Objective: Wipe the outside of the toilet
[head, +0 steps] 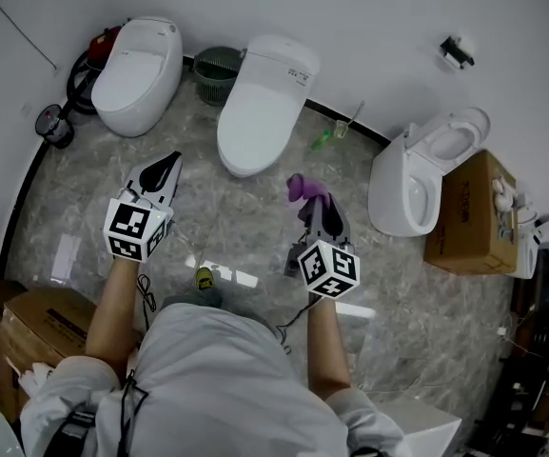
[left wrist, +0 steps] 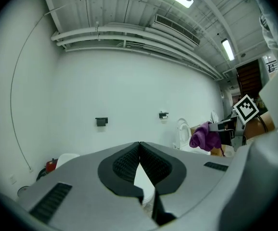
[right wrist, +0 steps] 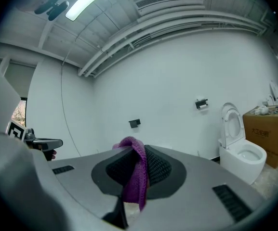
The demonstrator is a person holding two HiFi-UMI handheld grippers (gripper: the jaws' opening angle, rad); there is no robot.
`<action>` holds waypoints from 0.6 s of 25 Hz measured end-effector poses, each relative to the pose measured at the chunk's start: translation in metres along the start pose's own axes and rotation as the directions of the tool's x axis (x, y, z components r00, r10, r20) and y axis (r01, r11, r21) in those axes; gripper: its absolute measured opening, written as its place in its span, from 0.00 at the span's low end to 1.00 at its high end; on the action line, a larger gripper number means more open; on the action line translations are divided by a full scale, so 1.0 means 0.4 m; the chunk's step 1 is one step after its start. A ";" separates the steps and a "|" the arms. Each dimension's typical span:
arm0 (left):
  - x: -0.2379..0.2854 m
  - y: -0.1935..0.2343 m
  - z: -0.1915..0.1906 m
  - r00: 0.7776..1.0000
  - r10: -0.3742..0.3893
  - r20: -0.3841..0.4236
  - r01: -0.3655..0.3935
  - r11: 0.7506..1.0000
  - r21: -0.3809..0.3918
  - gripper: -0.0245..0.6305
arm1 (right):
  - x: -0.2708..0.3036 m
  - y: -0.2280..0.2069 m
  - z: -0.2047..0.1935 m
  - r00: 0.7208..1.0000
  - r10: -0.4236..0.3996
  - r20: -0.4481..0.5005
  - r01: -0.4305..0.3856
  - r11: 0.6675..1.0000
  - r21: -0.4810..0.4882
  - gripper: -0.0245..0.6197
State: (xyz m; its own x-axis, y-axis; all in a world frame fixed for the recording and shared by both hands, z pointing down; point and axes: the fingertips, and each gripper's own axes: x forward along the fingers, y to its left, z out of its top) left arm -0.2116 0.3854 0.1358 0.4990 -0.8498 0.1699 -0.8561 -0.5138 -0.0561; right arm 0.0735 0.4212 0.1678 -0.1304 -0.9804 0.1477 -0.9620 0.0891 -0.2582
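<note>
A marbled floor is shown, with three white toilets ranged along the wall: a closed toilet just ahead of both grippers, a rounder toilet to its left, and an open-lidded toilet beside a cardboard box. The left gripper is held with jaws pressed together on nothing. A purple cloth is pinched in the right gripper.

You stand on a grey marbled floor that carries three toilets along the wall, with the closed middle toilet straight ahead. A dark green basket sits just left of it, and a rounded white toilet stands beyond the basket. Small green items lie just right of it. Farther right stands an open-lidded toilet, with a cardboard box beside it.
</note>
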 end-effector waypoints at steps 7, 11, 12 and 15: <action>0.073 0.095 0.008 0.999 -0.024 0.021 0.025 0.999 -0.020 0.06 | 0.098 0.044 0.027 1.000 -0.017 0.020 0.018 1.000 -0.010 0.13; 0.106 0.131 0.017 0.999 -0.031 0.030 0.032 0.999 -0.020 0.06 | 0.147 0.054 0.039 0.999 -0.024 0.026 0.024 1.000 -0.008 0.13; 0.114 0.140 0.018 0.999 -0.030 0.031 0.031 0.999 -0.023 0.06 | 0.159 0.057 0.039 0.999 -0.024 0.025 0.024 1.000 -0.006 0.13; 0.139 0.164 0.018 0.999 -0.031 0.037 0.032 0.999 -0.024 0.06 | 0.198 0.066 0.040 0.999 -0.017 0.028 0.017 1.000 0.002 0.13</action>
State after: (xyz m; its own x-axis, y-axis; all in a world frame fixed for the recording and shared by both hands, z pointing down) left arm -0.2391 0.3038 0.1346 0.5295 -0.8374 0.1355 -0.8429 -0.5374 -0.0271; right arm 0.0415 0.3432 0.1574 -0.1072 -0.9863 0.1250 -0.9636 0.0721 -0.2574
